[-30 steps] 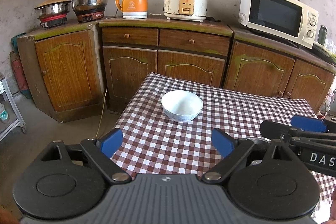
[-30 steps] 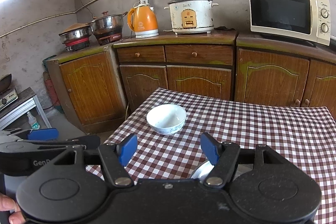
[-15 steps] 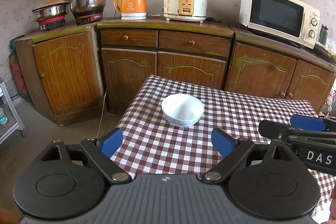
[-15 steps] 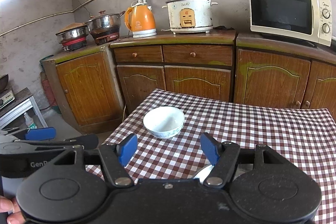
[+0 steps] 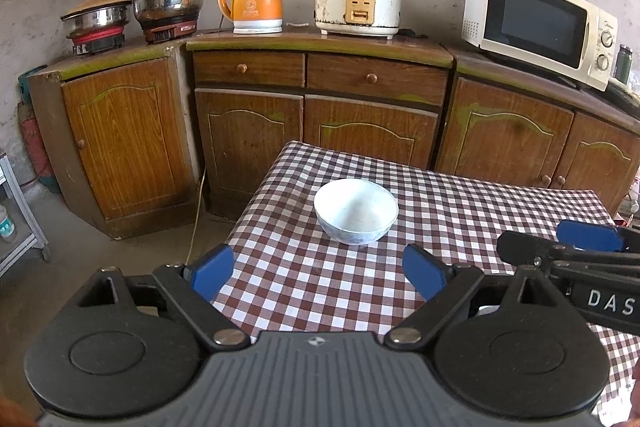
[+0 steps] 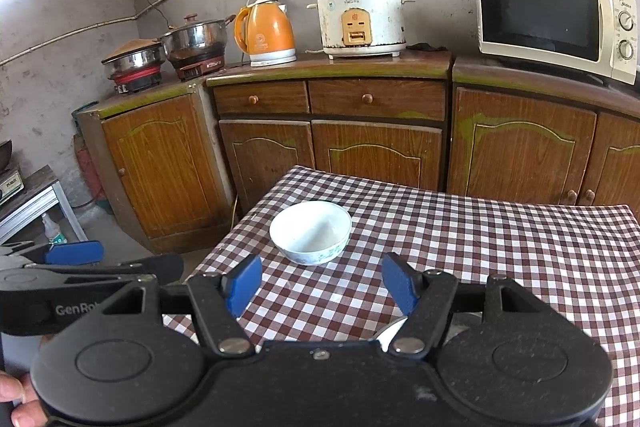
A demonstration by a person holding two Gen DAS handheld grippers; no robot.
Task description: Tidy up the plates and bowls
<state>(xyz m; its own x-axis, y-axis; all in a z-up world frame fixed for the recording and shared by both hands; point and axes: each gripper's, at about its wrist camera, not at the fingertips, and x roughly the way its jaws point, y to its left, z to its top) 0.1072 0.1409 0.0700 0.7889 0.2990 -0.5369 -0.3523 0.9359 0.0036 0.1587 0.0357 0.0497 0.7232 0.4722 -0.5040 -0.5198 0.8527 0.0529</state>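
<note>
While both pairs of fingers stand wide apart with nothing between them, you are in the approach, so take your time lining up before you close. The white bowl (image 5: pixel 355 211) sits upright and empty on the checked tabletop (image 5: pixel 480 211), ahead of the left gripper (image 5: pixel 319 271) and centred between its blue pads, yet clear of them. From the right gripper (image 6: pixel 321 283) the bowl (image 6: pixel 310 231) lies ahead and a little toward the left finger (image 6: pixel 242 285), also untouched. Bring one gripper forward and low so one pad goes inside the rim and the other outside the wall, then close gently; the glazed wall looks slippery. A pale plate edge (image 6: pixel 394 333) peeks out beneath the right gripper, mostly hidden.
</note>
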